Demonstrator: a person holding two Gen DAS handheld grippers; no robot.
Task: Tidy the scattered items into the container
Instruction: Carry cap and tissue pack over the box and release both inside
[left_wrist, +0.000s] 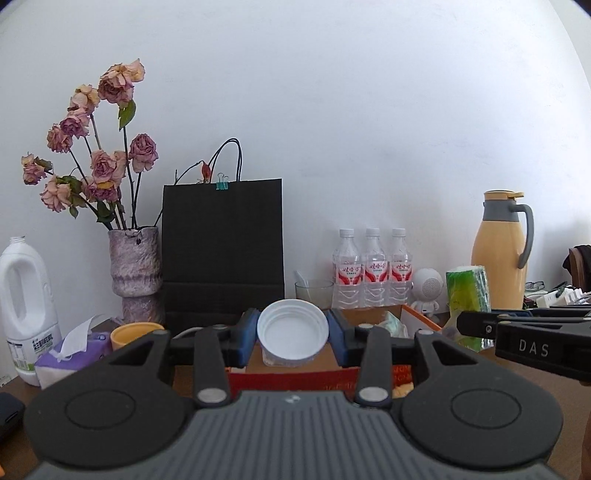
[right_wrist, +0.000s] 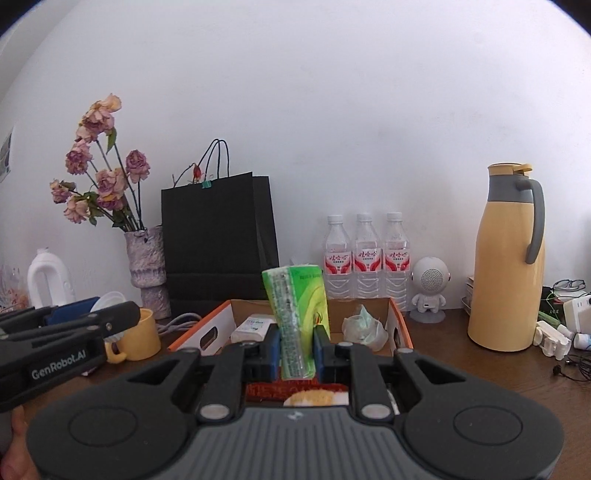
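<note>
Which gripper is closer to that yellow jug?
Right. The right gripper, holding a green packet, sits nearer the yellow jug; the left gripper is farther left.

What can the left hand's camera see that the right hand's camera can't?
Only the left wrist view shows the purple tissue box beside the white jug, and the white cap head-on, pinched in the left gripper.

Only the right wrist view looks into the cardboard box: a small white packet and a crumpled mask lie inside. It also shows the green tissue pack clamped in the right gripper.

Both show the dried roses, black bag, three water bottles, yellow mug and yellow flask.
</note>
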